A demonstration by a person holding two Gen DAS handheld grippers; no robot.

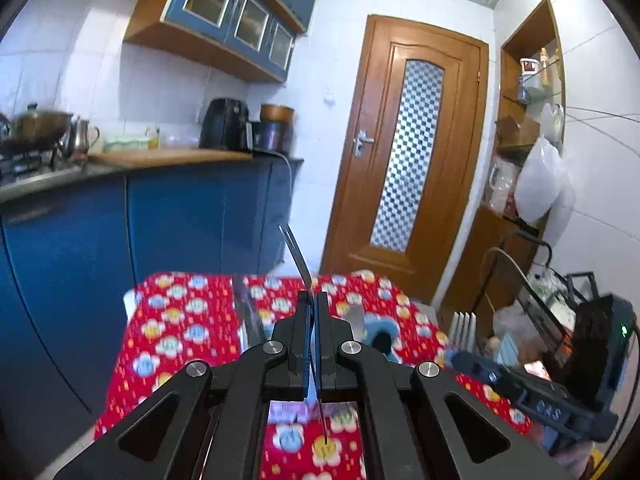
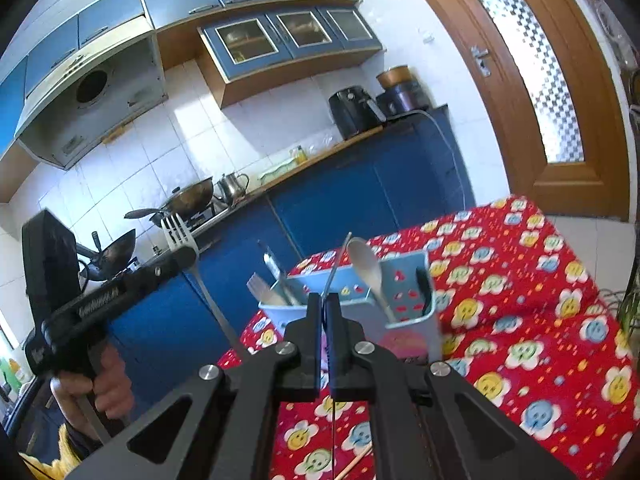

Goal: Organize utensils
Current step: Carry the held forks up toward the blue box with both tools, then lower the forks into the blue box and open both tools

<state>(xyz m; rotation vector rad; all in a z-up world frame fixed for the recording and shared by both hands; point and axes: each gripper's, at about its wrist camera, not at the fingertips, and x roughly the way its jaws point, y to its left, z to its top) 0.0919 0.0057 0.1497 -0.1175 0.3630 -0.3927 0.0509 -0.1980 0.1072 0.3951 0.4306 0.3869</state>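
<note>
A red cloth printed with smiling flowers covers the worktop, which stands in a small kitchen. Behind it runs a row of blue cabinets under a wooden counter carrying a black air fryer, a steel kettle and a wok on the stove. White tiles line the wall, glass-fronted blue cupboards hang above, and a brown door with a patterned glass panel stands to the right.

On the cloth sits a pale blue utensil holder, tilted in the right wrist view, with a wooden spoon leaning in one compartment and other handles in the next.

The left gripper is closed tight on a fork, whose tines rise above its tip, to the left of the holder. The right gripper is likewise clamped on a thin metal utensil seen edge-on, just in front of the holder; which kind it is I cannot tell.
</note>
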